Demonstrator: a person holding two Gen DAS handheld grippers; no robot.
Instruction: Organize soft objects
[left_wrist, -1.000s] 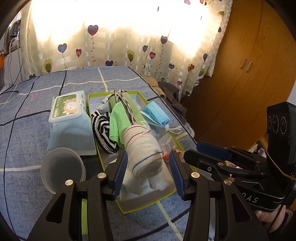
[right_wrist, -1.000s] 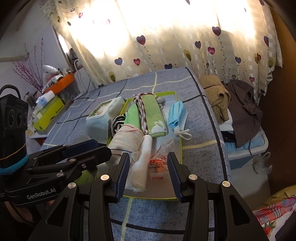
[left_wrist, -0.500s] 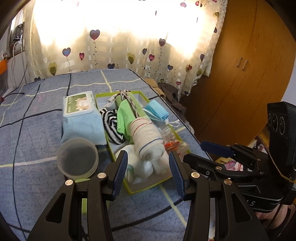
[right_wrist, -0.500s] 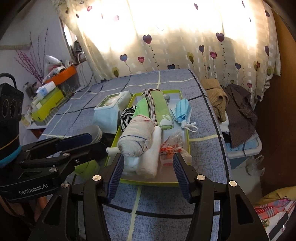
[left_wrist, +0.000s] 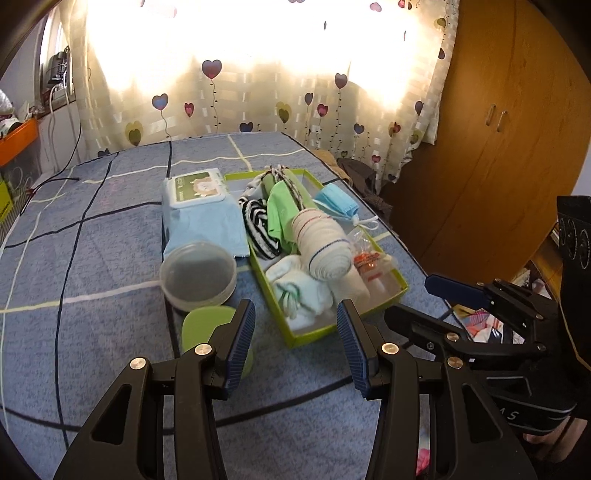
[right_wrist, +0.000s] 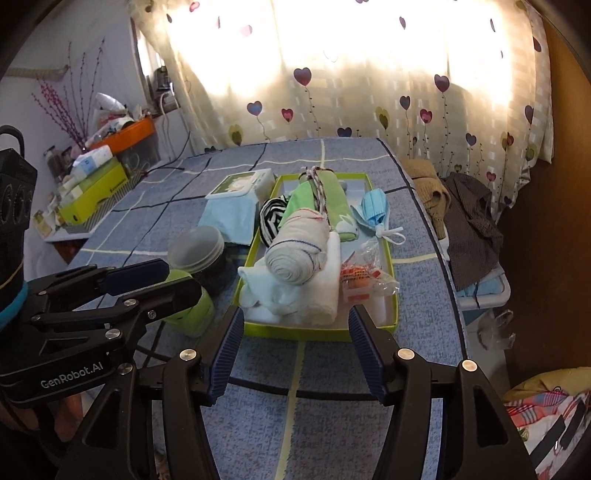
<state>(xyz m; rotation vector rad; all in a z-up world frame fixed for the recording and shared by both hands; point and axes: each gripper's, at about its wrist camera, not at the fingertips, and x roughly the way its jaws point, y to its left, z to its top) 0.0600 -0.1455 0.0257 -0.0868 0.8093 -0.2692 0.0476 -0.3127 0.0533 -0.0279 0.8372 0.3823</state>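
Right fingers (right_wrist: 364, 354) opening, empty, clothes pile (right_wrist: 465, 218) in right view only

Daylight came through the heart-print curtain (left_wrist: 266, 85) behind the bed, so strong that its upper half burned out to white glare in both views. That backlight left the wooden wardrobe (left_wrist: 498, 147) and the near foreground dim, the black gripper frames almost without detail. Soft shadows fell toward the camera from the things on the blue bedspread (right_wrist: 332, 369). Fisheye bending curved straight lines near the rims, and dark vignetting filled the corners. Focus was fairly sharp mid-frame.
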